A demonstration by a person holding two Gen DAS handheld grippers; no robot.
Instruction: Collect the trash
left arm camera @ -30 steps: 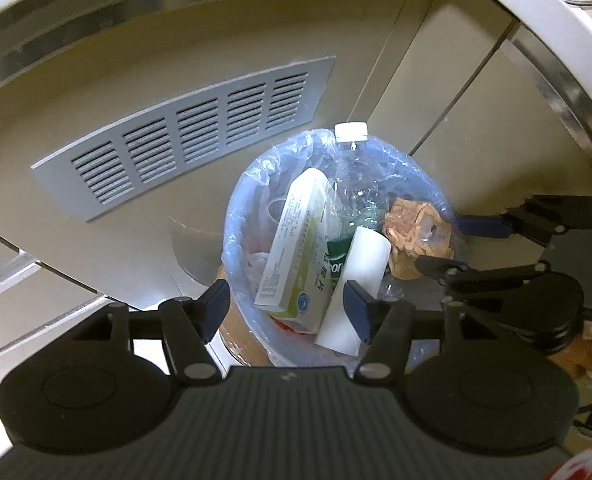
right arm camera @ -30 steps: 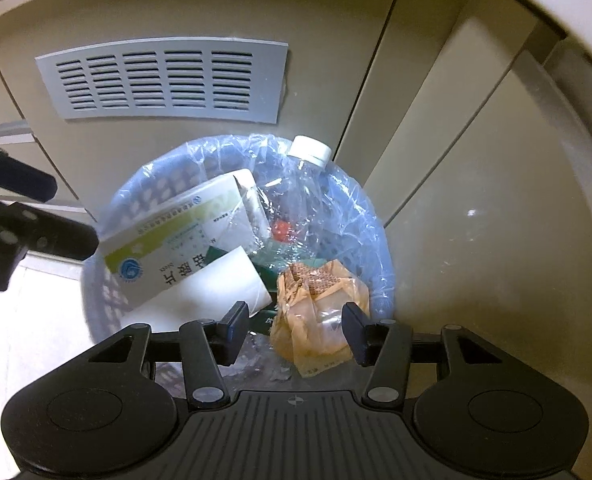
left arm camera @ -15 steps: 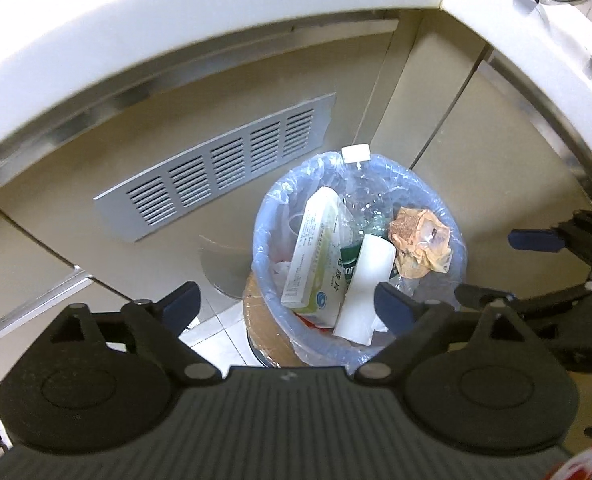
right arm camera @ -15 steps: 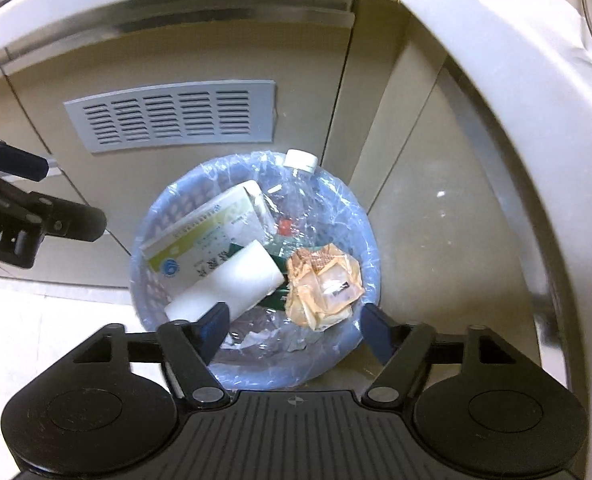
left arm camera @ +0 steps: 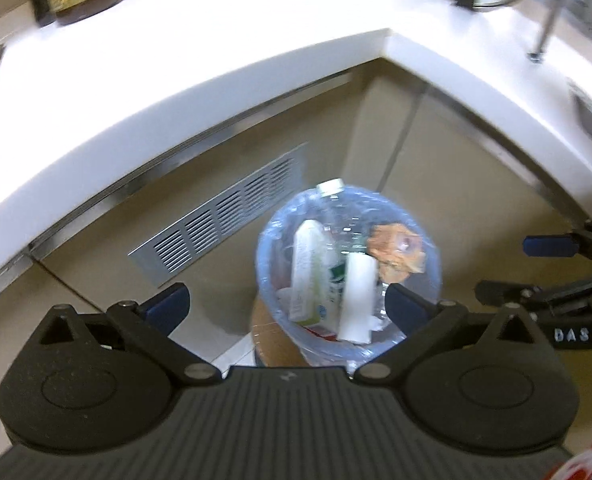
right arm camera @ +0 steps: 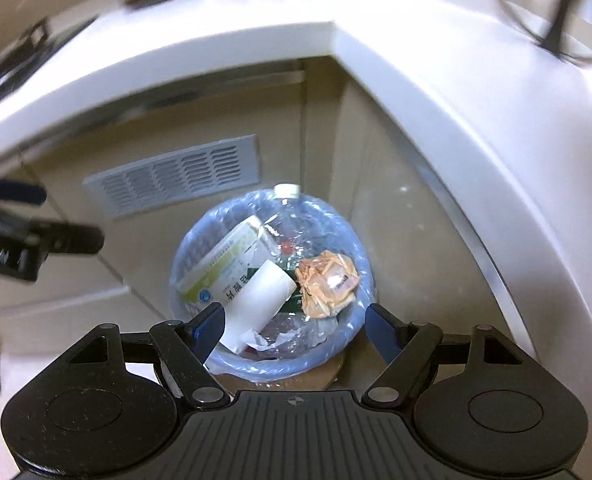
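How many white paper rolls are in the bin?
1. The white paper roll lies in the blue bin, between the green-and-white box and crumpled orange wrapper. More may be buried underneath.

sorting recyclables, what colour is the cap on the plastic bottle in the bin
White. The bottle cap pokes up at the bin's far rim; it shows best in the right wrist view.

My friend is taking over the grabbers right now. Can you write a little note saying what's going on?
Left gripper: jaws opening, nothing between them.
Right gripper: jaws opening, nothing between them too.
Both hang above the blue-lined bin in the counter corner.
Done: the carton, white roll, crumpled wrapper and clear bottle lie in the bin.
Left: no other trash shows here; look around for more.
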